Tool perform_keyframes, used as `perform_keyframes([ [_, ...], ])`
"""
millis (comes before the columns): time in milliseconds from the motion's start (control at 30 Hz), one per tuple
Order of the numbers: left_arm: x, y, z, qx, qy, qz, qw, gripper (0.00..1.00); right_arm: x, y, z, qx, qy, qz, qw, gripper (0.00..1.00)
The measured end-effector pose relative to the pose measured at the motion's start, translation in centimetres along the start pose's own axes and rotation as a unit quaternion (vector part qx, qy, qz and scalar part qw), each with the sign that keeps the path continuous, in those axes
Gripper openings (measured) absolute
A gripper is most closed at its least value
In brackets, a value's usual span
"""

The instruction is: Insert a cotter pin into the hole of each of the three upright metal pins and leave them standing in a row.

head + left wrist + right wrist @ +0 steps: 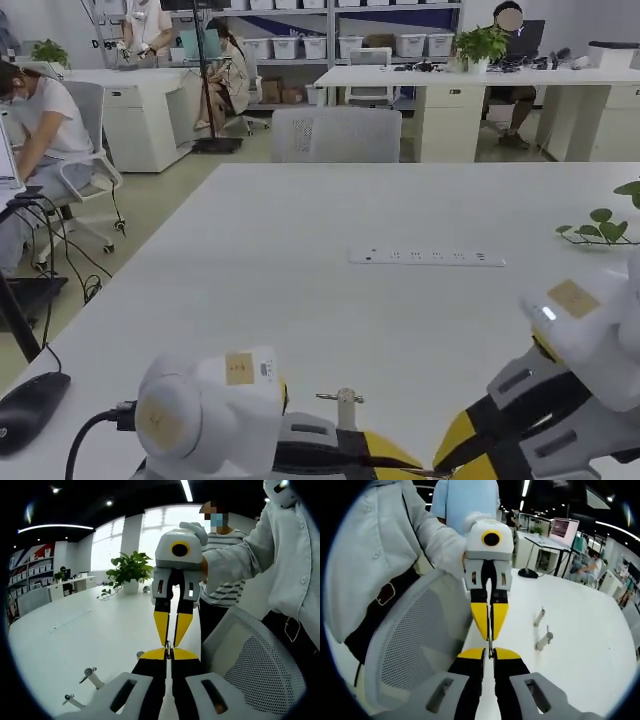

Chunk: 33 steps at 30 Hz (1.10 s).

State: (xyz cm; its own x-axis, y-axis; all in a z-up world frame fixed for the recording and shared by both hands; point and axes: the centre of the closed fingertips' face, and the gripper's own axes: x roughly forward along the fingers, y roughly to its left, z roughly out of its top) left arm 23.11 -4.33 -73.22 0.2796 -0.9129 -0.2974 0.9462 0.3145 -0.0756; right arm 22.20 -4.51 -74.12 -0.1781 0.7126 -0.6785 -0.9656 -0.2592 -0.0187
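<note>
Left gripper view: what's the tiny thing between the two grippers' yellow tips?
A thin cotter pin, it seems. The left gripper and the right gripper meet tip to tip, both jaws pinched on it. The right gripper view shows the same.

Tip to tip: in the left gripper view, the left gripper (168, 654) rises from 6 o'clock to meet the right gripper (168, 641) pointing down from 12 o'clock, both pairs of jaws pinched closed.
</note>
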Motion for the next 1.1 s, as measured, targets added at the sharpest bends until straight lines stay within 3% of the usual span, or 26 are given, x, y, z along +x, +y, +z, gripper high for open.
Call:
perform_keyframes([
  [200,0.0,-0.4,0.0,0.009,0.0,-0.014,0.9999,0.0,-0.1,0.3,0.0,0.005,-0.003,0.01,0.9999,0.05],
  [500,0.2,-0.3,-0.2,0.004,0.001,-0.032,0.9995,0.01,-0.3,0.0,0.0,0.012,-0.007,-0.005,0.9999,0.04],
  [600,0.5,-0.1,-0.4,-0.002,0.003,-0.035,0.9994,0.1,-0.4,0.0,-0.3,0.019,-0.005,-0.012,0.9997,0.04],
  [767,0.8,0.9,-1.4,-0.004,0.016,-0.032,0.9994,0.18,-1.1,-0.2,-1.0,0.031,0.0,-0.027,0.9992,0.04],
  [900,1.1,2.2,-2.6,0.011,0.035,-0.028,0.9989,0.19,-1.8,-0.1,-2.0,0.046,0.007,-0.04,0.9981,0.04],
  [967,1.4,3.3,-3.2,0.03,0.037,-0.01,0.9988,0.24,-2.1,-0.1,-2.6,0.054,0.01,-0.047,0.9974,0.04],
  [1100,2.1,4.1,-4.6,0.043,0.05,-0.009,0.9978,0.3,-2.7,0.0,-3.7,0.075,0.02,-0.061,0.9951,0.04],
])
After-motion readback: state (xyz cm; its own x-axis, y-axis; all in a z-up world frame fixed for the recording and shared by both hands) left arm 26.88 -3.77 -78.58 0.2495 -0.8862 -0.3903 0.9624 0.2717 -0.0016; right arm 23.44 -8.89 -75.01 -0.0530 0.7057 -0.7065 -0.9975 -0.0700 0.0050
